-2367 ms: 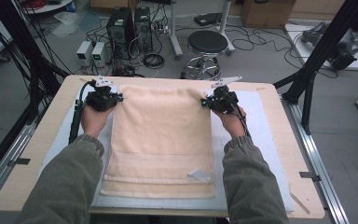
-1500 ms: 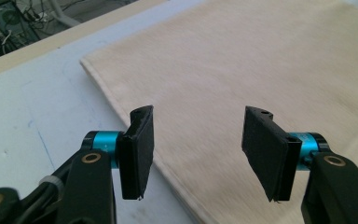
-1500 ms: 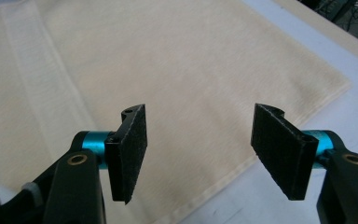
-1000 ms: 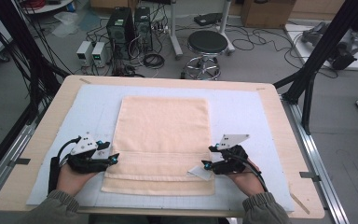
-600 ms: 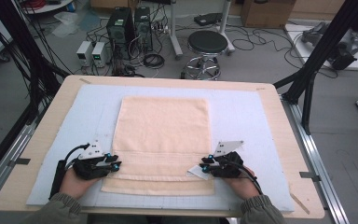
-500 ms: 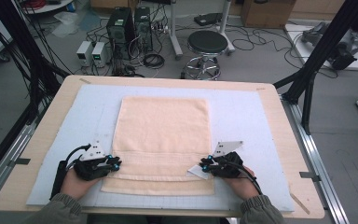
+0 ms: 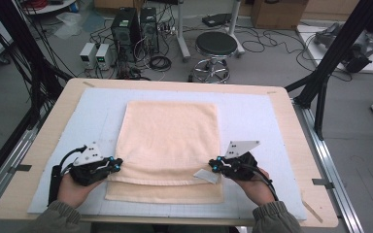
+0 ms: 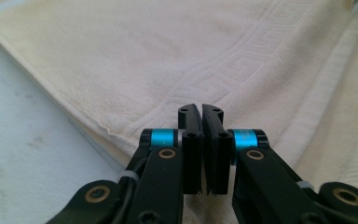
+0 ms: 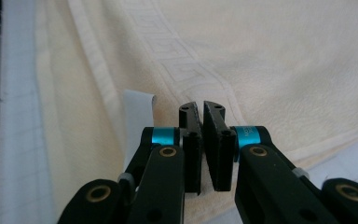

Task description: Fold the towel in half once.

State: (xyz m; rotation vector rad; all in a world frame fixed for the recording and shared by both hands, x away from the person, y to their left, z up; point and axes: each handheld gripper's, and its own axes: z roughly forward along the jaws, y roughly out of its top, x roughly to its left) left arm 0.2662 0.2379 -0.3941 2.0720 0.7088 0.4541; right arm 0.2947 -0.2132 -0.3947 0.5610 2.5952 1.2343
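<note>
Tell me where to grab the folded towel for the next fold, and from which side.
Grip the towel at the two side ends of its upper layer's near edge, one gripper per end, coming in level from the person's side. That edge lies loose across the layer beneath, so it probably lifts free. The left gripper and right gripper are already there.

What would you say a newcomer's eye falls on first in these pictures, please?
First, the cream towel spread flat in the middle of the pale blue mat, folded so that a lower layer juts out along its near edge. Next, the left gripper and right gripper at the towel's two near side edges, fingers shut; whether cloth is pinched is unclear. A white label lies by the right one.
</note>
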